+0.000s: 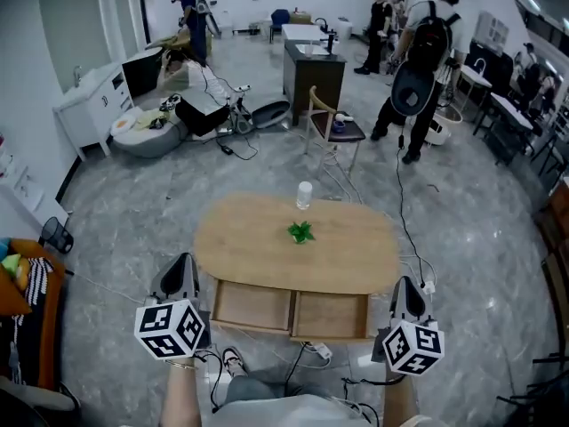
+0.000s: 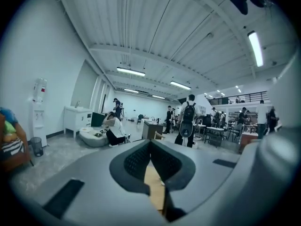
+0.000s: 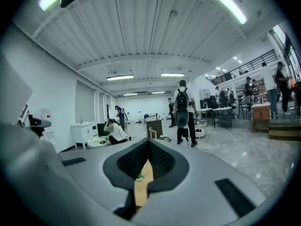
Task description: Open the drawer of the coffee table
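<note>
Grey marble floor, white walls, ceiling strip lights.

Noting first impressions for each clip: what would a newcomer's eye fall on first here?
The oval wooden coffee table at the centre of the head view draws the eye. Its drawer is pulled out toward the person, and a small green object and a clear container sit on top. The left gripper and right gripper are held up on either side of the drawer, fingers shut on nothing. Behind, a person with a backpack stands in a busy hall.
</note>
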Demonstrator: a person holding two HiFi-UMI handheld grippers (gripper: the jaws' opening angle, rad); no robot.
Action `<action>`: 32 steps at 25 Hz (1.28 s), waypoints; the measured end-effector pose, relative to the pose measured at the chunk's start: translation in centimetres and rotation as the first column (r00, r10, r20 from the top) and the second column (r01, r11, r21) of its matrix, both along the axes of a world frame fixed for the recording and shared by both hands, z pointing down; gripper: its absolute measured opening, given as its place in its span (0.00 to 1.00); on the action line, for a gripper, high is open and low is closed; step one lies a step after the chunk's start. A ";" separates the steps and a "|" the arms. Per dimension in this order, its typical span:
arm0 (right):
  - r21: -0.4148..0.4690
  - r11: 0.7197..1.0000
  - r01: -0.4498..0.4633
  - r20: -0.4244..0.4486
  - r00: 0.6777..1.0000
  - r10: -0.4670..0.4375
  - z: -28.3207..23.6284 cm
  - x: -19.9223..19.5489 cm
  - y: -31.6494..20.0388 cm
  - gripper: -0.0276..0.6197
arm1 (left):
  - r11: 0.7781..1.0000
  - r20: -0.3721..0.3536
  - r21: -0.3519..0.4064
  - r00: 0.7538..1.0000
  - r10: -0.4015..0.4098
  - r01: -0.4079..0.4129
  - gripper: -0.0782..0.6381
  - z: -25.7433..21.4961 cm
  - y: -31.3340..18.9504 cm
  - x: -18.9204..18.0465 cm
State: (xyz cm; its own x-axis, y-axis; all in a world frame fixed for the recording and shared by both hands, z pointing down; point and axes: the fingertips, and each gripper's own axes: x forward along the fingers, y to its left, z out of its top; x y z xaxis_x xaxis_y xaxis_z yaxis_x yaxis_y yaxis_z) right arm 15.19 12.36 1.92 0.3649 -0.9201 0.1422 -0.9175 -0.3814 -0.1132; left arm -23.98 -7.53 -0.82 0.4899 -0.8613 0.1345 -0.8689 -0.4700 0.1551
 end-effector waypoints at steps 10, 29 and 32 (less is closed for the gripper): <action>0.047 0.994 -0.100 -0.102 0.989 0.105 -3.8 1.6 4.6 0.04 | 0.998 0.007 0.051 0.999 0.036 -0.037 0.10 -0.5 2.1 3.1; 0.042 0.994 -0.097 -0.062 0.993 0.100 -2.5 1.8 6.4 0.04 | 0.992 0.055 0.057 0.993 0.108 -0.112 0.10 -0.4 4.3 5.3; 0.037 0.995 -0.093 -0.073 0.993 0.096 -2.7 1.6 6.3 0.04 | 0.993 0.049 0.052 0.994 0.102 -0.105 0.10 -0.2 4.2 5.0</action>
